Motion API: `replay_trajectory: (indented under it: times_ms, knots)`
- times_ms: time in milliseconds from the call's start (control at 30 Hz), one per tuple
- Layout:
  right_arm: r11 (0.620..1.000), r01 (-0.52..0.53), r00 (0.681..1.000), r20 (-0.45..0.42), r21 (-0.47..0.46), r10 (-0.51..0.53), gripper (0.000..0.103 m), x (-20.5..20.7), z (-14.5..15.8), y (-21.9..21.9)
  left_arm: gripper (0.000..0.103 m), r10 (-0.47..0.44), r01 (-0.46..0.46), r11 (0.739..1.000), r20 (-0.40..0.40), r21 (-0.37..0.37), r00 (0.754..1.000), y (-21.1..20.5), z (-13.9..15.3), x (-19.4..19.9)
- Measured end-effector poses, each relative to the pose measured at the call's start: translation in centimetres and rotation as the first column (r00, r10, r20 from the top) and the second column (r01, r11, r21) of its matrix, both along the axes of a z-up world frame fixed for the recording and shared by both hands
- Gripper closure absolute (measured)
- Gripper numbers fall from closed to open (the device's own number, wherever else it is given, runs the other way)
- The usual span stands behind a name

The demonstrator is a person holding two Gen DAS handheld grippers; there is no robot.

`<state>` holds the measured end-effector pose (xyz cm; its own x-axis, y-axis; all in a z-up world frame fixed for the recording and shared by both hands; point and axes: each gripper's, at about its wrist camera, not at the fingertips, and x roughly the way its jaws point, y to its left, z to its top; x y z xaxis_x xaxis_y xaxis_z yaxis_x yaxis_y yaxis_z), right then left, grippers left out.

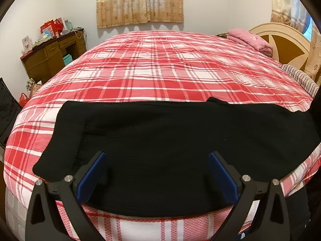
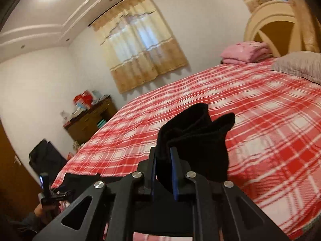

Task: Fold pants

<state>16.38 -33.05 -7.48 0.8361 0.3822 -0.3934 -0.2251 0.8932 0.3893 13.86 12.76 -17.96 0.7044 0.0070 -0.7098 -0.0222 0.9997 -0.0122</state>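
Black pants [image 1: 160,140] lie spread across the near edge of a bed with a red and white plaid cover [image 1: 160,70]. My left gripper [image 1: 157,156] hovers over them near the front edge, open, its blue pads wide apart with nothing pinched. In the right wrist view my right gripper [image 2: 163,150] is shut on a bunched end of the black pants [image 2: 196,132], lifted above the plaid cover [image 2: 260,120]. The cloth stands up past the fingertips and hangs to the right. The left gripper's tool and a hand show at the lower left of the right wrist view.
A pink folded blanket [image 1: 248,38] and a striped pillow [image 1: 301,78] lie by the cream headboard [image 1: 280,40]. A brown desk [image 1: 52,56] with boxes and bags stands by the far left wall. Curtains [image 1: 140,2] hang behind the bed. A dark bag [image 2: 46,160] sits on the floor.
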Motion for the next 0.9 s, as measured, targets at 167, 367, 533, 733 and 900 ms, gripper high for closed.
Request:
replay_trajectory:
  times_ms: [167, 367, 533, 733, 900]
  knots:
    - [0.998, -0.065, 0.998, -0.010, -0.008, 0.065, 0.090, 1.0, -0.5, 2.6, 0.000, -0.006, 0.006, 1.000, 0.003, -0.003, 1.000, -0.2, 0.1, -0.1]
    - [0.990, -0.141, 0.989, -0.042, -0.023, 0.140, 0.090, 2.5, -1.6, 6.0, 0.000, -0.011, 0.011, 1.000, 0.001, -0.012, 1.000, -0.3, 0.1, -0.2]
    - [0.977, -0.206, 0.976, -0.086, -0.056, 0.201, 0.091, 3.2, -3.3, 9.2, 0.000, -0.027, 0.027, 0.999, 0.004, -0.022, 1.000, -0.7, 0.3, -0.3]
    - [0.951, -0.288, 0.947, -0.185, -0.111, 0.265, 0.090, 4.5, -6.7, 13.2, 0.000, -0.104, 0.104, 0.993, 0.009, -0.047, 0.995, -2.6, 0.8, -0.6]
    - [0.921, -0.353, 0.916, -0.264, -0.165, 0.304, 0.090, 4.7, -9.6, 15.7, 0.000, -0.188, 0.188, 0.980, 0.012, -0.071, 0.982, -5.3, 1.3, -0.3]
